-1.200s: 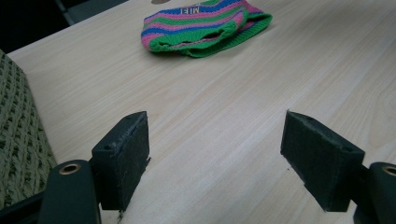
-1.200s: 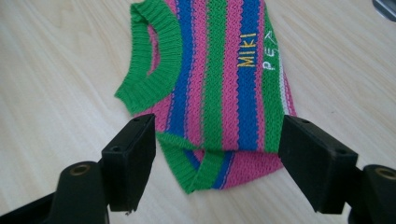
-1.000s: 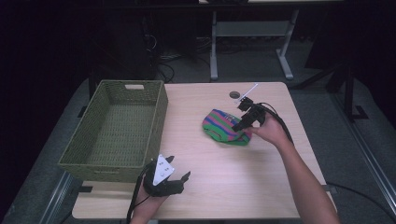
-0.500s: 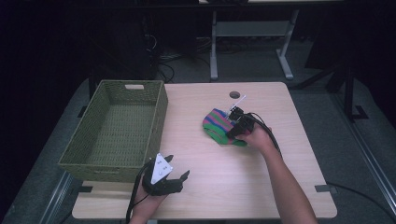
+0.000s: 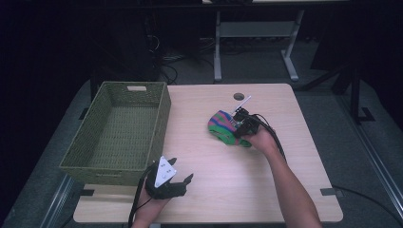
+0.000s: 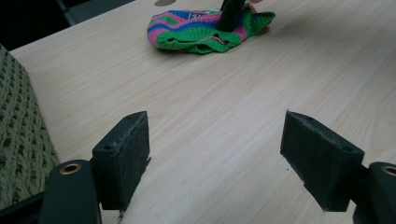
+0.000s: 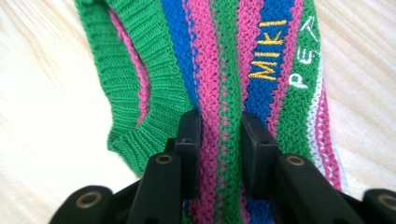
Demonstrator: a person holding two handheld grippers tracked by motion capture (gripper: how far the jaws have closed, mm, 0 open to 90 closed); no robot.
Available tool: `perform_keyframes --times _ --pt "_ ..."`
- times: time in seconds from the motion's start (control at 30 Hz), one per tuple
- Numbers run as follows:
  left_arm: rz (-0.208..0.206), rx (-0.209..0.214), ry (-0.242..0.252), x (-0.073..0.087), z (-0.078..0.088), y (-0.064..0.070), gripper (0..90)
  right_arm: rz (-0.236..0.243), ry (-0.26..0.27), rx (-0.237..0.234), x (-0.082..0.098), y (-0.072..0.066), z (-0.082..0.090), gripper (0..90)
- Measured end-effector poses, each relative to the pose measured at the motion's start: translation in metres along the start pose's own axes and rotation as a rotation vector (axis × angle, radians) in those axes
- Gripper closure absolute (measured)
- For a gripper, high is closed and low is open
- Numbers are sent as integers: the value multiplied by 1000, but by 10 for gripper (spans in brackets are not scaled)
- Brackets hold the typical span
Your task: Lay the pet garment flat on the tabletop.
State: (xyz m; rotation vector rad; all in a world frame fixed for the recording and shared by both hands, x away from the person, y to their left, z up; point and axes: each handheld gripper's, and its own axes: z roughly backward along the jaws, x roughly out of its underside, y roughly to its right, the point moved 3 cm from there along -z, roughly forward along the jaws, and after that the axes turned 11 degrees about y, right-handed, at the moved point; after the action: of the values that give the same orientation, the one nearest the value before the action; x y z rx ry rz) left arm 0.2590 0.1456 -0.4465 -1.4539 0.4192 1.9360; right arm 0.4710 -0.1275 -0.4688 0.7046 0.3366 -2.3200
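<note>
At the left side of the counter [image 5: 285, 156], in the high view, stands a green woven basket [image 5: 121, 133] with a handle slot in its far wall; its inside looks bare. Just in front of its near right corner rests the left hand-held gripper [image 5: 183, 178], held by the person's left hand [image 5: 152, 209] at the near edge of the counter. In the left gripper view its two black jaws stand far apart with only bare wood between them, so this hand-held gripper is open and holds nothing. More to the right, near the middle of the counter and a little toward the far side, lies the striped knitted garment [image 5: 222, 127], with green, pink and blue bands and a ribbed green border. It lies well apart from the basket. The right hand-held gripper [image 5: 236, 124] is down on the garment's right part, with the right hand [image 5: 259, 140] behind it. Its jaws have just been closing, and in the right gripper view [image 7: 219, 135] they pinch a fold of the knit between the pads, beside small stitched letters [image 7: 268, 67]. Beyond the garment there is a round hole [image 5: 239, 96] in the counter, near its far edge.
</note>
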Motion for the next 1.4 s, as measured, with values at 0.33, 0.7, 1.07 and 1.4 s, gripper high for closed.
perform_keyframes --times 0.33,0.7,1.07,1.4 --pt "20 0 16 0 2 -4 274 -134 133 -89 -8 15 28 730" --pt "17 -22 29 -1 2 -2 247 -133 321 -190 -7 18 103 741" --pt "26 -21 22 0 1 -2 238 -64 370 -281 20 -10 126 743" --pt "42 -35 38 -1 5 -4 238 -15 324 -371 52 -51 116 743"
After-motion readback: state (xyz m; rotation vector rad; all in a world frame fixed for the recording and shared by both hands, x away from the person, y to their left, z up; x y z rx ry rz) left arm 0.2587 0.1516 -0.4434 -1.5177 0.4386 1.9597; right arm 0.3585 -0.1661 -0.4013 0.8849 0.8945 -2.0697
